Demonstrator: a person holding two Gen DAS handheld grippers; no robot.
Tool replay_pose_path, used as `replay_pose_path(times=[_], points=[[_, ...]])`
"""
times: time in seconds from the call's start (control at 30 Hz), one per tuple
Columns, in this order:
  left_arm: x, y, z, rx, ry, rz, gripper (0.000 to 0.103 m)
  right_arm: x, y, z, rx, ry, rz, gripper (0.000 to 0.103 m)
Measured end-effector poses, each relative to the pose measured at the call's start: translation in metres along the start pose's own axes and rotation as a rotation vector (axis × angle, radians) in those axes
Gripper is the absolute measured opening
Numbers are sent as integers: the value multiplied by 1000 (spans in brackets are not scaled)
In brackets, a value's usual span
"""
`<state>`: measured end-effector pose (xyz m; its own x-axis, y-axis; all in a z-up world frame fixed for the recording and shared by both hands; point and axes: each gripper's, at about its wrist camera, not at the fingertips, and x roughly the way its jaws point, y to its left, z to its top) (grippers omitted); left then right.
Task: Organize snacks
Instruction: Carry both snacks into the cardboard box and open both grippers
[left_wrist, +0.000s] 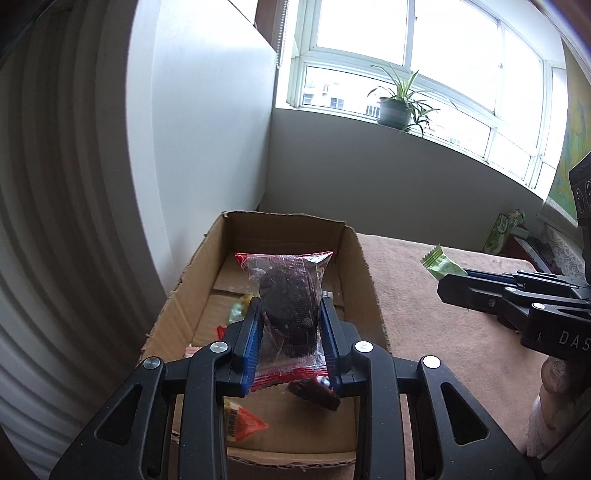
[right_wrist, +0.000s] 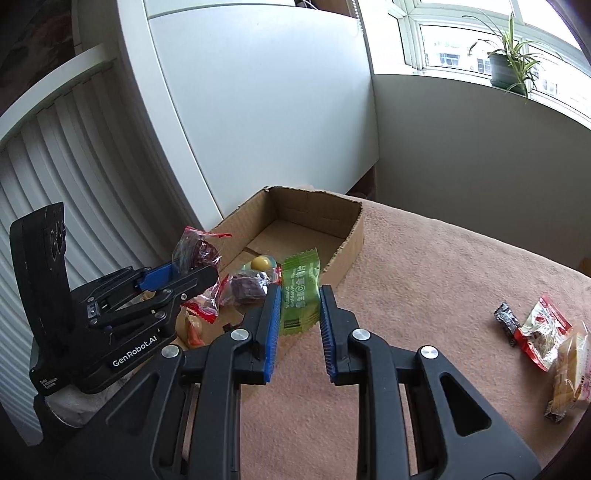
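Left gripper (left_wrist: 290, 328) pinches a clear red-edged snack packet (left_wrist: 286, 291) directly above the cardboard box (left_wrist: 364, 266); right gripper (right_wrist: 297, 314), beside it, clamps a green sachet (right_wrist: 300, 291).

Clear dark-snack packet (left_wrist: 288, 295) above cardboard box (left_wrist: 365, 273)

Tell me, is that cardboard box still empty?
No. The cardboard box already holds several wrapped snacks at its near end, among them a dark one and a yellow ball-shaped one.

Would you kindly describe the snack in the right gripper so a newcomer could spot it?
Start at the cardboard box on the pink-covered table. At its near edge, the right gripper pinches a green packet. It is the only green wrapper; neighbouring packs are clear with red edges.
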<state>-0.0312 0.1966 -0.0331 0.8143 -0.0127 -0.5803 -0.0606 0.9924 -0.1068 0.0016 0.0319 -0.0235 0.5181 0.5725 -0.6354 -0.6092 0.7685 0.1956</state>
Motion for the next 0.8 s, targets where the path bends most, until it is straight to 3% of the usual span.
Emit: replay_pose_path(times=[0.3,0.33,0.4,0.47,0.8], points=[[4,28,3,-69,2,24,30,30,37,-13,-90,58,54,22],[4,29,3,-77,0,30,31,31,40,-15,-103,57,58,24],[4,30,3,-87,2,27,37,31,45,-17,-118,56,53,45],[3,33,5,-93,-5,26,48,29,46,-19,-119,44,53,56],[-1,16,10,-92,-29,-5,49,1,17,-17,-73,-1,20,64]])
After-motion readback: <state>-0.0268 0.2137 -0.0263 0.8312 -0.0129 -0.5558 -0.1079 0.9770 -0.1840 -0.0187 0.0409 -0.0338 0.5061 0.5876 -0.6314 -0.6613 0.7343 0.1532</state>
